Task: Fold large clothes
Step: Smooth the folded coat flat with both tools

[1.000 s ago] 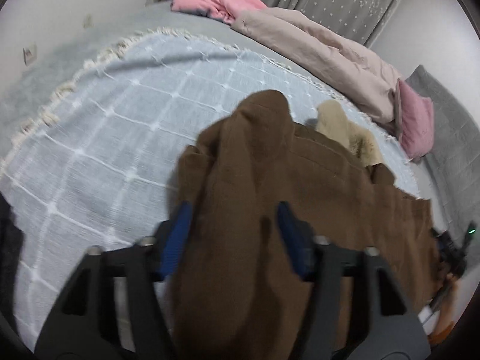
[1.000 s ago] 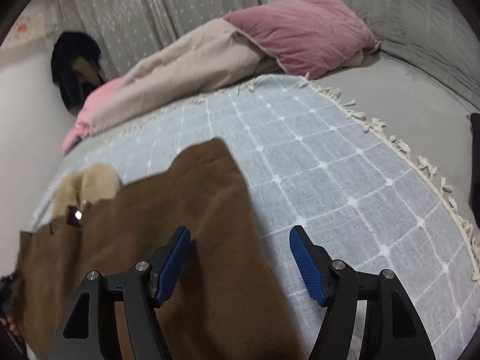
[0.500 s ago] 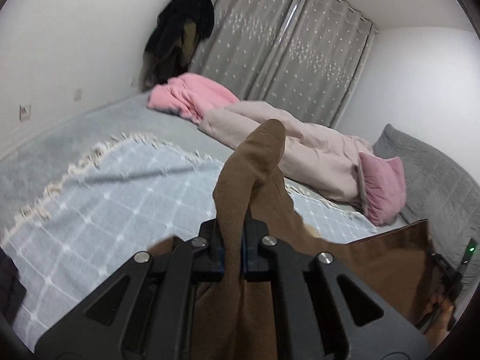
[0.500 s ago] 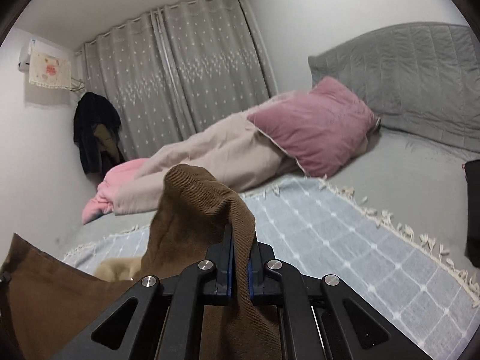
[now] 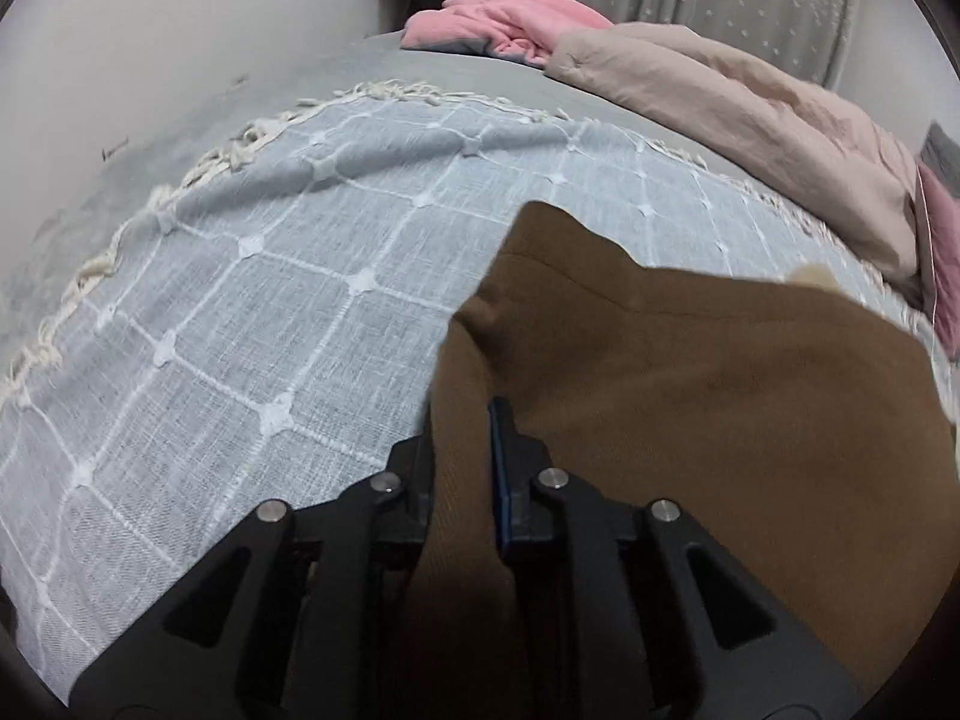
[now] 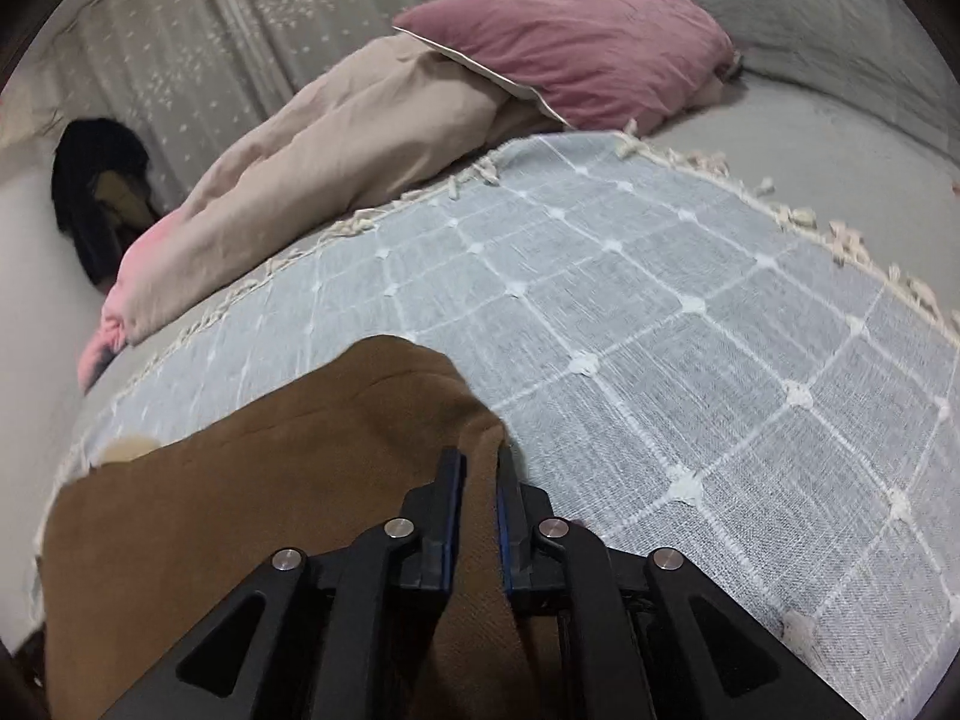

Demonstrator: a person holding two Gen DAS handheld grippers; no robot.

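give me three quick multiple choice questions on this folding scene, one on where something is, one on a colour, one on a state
1. Where does the brown garment lie?
A. on the checked grey-blue blanket
B. on top of the pink pillow
C. hung on the curtain

2. What colour are the pads on the gripper fingers?
A. red
B. blue
C. white

3. What is the state of the left gripper and the right gripper?
A. both open, clear of the cloth
B. only the left grips cloth
C. both shut on the brown garment

Answers: 1 A, the brown cloth spreads across the checked blanket in both views. 2 B, blue edges show along the inner faces of the fingers. 3 C, in each wrist view brown cloth is pinched between nearly closed jaws.
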